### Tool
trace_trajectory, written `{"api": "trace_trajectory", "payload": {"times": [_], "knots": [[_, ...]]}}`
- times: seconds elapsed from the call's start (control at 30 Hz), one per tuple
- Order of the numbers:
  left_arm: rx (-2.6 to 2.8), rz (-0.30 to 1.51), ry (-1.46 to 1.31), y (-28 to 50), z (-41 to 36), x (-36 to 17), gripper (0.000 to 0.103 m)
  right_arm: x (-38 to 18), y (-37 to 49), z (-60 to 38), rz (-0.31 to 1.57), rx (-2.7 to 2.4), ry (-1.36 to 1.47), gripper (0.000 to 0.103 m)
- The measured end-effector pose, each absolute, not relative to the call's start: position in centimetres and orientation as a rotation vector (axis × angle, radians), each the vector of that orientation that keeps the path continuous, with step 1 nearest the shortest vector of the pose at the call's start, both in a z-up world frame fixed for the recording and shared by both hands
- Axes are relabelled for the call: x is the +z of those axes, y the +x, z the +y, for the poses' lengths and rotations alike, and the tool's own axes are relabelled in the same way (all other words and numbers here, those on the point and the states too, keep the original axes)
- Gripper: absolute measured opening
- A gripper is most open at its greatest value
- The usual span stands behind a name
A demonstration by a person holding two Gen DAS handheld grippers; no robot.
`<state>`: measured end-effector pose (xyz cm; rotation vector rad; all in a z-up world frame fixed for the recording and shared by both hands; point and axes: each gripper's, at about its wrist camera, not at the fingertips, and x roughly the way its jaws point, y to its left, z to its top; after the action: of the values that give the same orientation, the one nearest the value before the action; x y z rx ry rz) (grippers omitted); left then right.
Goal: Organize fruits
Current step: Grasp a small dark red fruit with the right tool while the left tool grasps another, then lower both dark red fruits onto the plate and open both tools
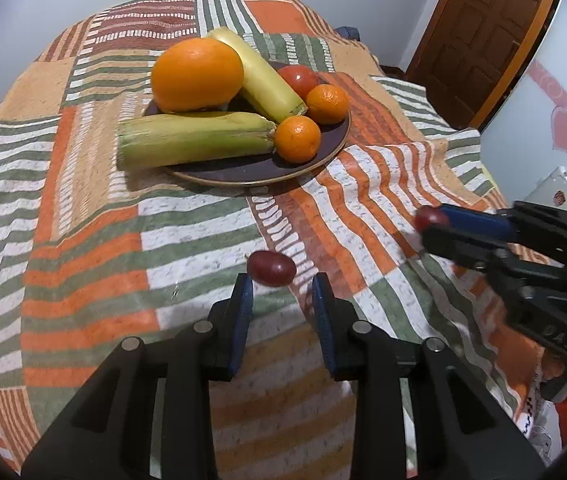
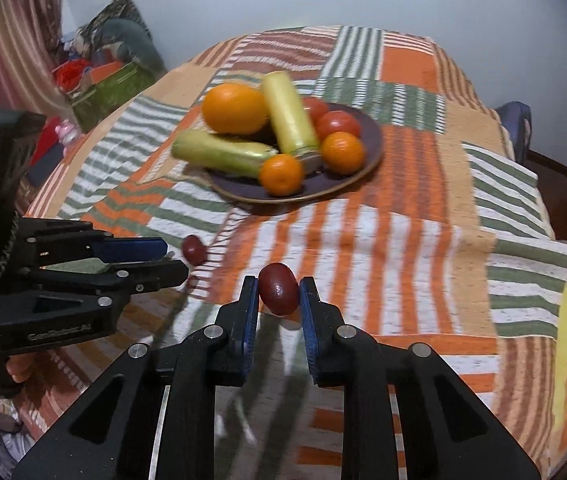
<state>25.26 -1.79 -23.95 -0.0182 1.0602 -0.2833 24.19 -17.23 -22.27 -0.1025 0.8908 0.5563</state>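
A dark plate (image 1: 239,174) (image 2: 367,168) holds a big orange (image 1: 197,74), two corn cobs (image 1: 191,140), two mandarins (image 1: 297,138) and tomatoes (image 1: 298,79). A dark red grape (image 1: 272,268) lies on the cloth just beyond my left gripper (image 1: 282,285), which is open and empty. It also shows in the right wrist view (image 2: 194,249). My right gripper (image 2: 278,292) is shut on a second red grape (image 2: 278,289), held above the cloth. The right gripper with its grape (image 1: 429,217) shows at the right of the left wrist view.
The table carries a striped orange, green and white cloth (image 1: 163,240). A wooden door (image 1: 479,36) stands at the back right. Boxes and clutter (image 2: 103,80) sit on the floor at the left. The left gripper (image 2: 155,258) shows in the right wrist view.
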Motion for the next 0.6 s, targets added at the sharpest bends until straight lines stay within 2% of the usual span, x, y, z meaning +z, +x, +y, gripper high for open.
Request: {"api": "trace_trajectory", "payload": {"times": [0.17,0.23,0.6], "knots": [[-0.259,1.049,0.014,25.9,-2.2,-24.4,0.030,-22.4,24.7,-18.4,0.897,0.546,-0.078,0.019],[-0.247,1.036,0.029,25.9,-2.3,-24.4,0.023,-22.6,24.7,-18.5,0.900,0.545,-0.075,0.019],[-0.251,1.016,0.003,25.5,-1.7,-23.4,0.023,-21.8,24.8,-18.7,0.878,0.548,-0.066,0.019]]}}
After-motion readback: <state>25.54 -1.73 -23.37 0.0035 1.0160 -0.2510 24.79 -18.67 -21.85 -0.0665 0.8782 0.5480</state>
